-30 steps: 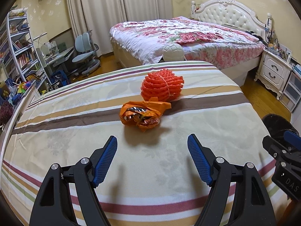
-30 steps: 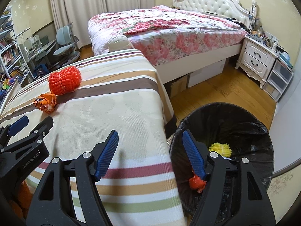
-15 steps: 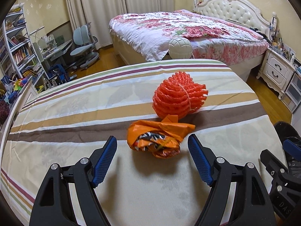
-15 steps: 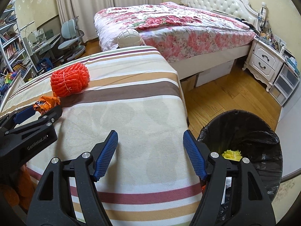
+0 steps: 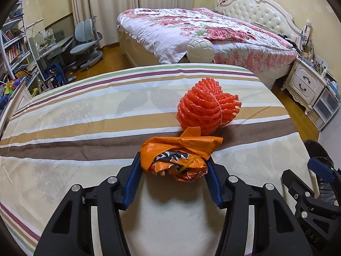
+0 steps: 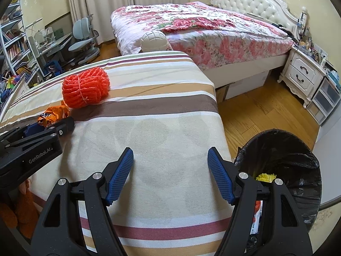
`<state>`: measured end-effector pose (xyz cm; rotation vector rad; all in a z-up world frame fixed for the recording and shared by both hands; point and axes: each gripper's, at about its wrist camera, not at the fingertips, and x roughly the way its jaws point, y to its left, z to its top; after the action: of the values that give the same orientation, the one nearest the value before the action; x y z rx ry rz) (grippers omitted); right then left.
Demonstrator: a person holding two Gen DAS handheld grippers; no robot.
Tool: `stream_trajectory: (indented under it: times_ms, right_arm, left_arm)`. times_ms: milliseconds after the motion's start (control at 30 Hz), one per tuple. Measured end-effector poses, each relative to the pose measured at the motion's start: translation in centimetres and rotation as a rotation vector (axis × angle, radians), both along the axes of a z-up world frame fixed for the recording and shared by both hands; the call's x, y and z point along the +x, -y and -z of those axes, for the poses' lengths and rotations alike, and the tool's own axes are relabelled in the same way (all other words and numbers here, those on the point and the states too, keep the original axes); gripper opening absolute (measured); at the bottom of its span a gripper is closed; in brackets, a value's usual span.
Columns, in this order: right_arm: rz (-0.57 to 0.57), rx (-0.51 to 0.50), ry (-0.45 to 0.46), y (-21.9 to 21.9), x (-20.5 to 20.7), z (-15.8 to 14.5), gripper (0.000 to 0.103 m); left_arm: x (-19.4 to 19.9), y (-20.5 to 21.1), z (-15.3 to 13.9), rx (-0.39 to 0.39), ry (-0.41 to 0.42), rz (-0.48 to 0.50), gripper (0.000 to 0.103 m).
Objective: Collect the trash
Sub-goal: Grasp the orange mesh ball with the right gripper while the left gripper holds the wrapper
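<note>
One black-lined trash bin (image 6: 279,170) stands on the floor just right of the right tool (image 6: 170,170), holding a yellow scrap (image 6: 265,177) and other litter. Right tool hangs wide open, empty, above the striped bed (image 6: 159,128). Left tool (image 5: 173,170) pinches the orange wrapper (image 5: 179,157) between both pads; just beyond it lies the orange foam net (image 5: 206,111).

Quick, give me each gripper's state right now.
Left gripper: shut on the orange wrapper, blue pads against both its sides.
Right gripper: open, holding nothing, over the striped bedcover.
</note>
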<state>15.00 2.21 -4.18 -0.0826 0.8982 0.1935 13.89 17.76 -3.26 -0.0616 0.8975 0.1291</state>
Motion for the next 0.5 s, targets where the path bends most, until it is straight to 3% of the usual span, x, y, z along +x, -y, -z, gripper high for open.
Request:
stream_trajectory:
  times_ms: [500]
  right_arm:
    - [-0.097,0.009,-0.006,-5.9,0.0,-0.4,0.071]
  left_arm:
    - [-2.2,-7.1,-0.6,0.038,0.019,-0.121,0.054]
